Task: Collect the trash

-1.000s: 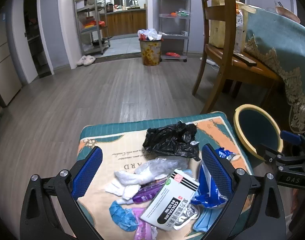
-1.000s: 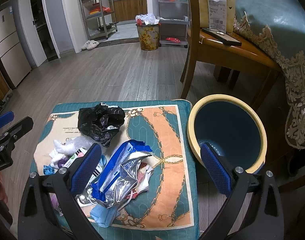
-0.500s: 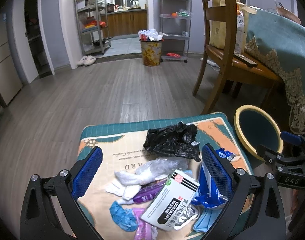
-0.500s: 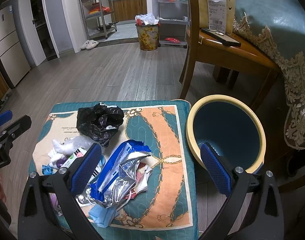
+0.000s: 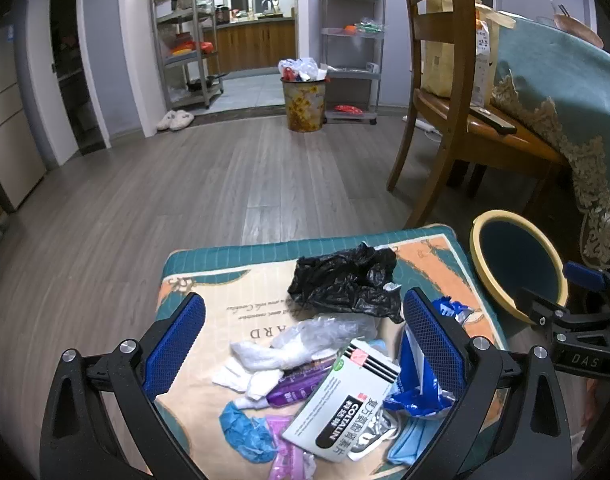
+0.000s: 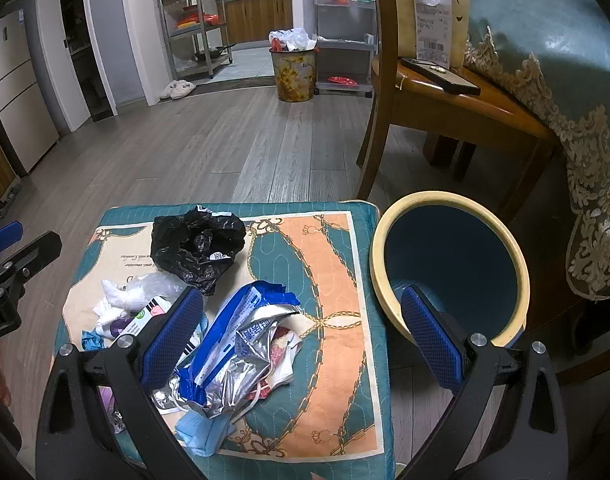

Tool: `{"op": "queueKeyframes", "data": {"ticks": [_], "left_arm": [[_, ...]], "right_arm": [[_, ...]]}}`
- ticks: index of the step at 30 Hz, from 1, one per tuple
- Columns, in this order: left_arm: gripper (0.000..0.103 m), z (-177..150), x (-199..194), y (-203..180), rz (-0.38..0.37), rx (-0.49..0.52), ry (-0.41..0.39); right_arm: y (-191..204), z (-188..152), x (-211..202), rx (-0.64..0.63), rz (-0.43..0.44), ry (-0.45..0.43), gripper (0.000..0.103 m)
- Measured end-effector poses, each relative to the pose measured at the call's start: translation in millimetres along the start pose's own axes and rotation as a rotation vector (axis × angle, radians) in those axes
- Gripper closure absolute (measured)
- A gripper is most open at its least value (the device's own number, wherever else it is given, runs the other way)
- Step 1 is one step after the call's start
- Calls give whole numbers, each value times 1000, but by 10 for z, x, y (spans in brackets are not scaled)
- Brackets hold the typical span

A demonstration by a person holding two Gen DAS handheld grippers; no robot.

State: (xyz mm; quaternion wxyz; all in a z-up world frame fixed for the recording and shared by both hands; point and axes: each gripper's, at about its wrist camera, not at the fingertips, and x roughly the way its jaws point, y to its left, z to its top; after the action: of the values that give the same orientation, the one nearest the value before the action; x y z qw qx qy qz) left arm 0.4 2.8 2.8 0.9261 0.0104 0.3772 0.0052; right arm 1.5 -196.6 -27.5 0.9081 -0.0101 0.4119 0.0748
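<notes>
A pile of trash lies on a patterned cushion (image 5: 209,284): a crumpled black bag (image 5: 345,280), a white medicine box (image 5: 341,412), clear plastic and tissue (image 5: 289,348), a blue glove (image 5: 245,436) and a blue foil wrapper (image 6: 241,344). My left gripper (image 5: 301,340) is open and empty, just above the pile. My right gripper (image 6: 301,332) is open and empty, between the wrapper and a yellow-rimmed blue bin (image 6: 449,264) that stands to the cushion's right. The black bag (image 6: 197,248) lies at the cushion's far side.
A wooden chair (image 5: 457,120) and a table with a teal lace-edged cloth (image 6: 565,80) stand behind the bin. A full flowered waste bin (image 5: 305,96) and metal shelves (image 5: 185,40) are far back across the wooden floor.
Both grippers have stayed nearly still; the right wrist view has shifted very slightly. Nothing was picked up or moved.
</notes>
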Motion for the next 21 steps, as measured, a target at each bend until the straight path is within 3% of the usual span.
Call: {"op": "queueKeyframes", "data": {"ticks": [21], "left_arm": [[4,5,6,11,3,0,-4]], "right_arm": [[7,-10,6,0,-8,2,6]]}}
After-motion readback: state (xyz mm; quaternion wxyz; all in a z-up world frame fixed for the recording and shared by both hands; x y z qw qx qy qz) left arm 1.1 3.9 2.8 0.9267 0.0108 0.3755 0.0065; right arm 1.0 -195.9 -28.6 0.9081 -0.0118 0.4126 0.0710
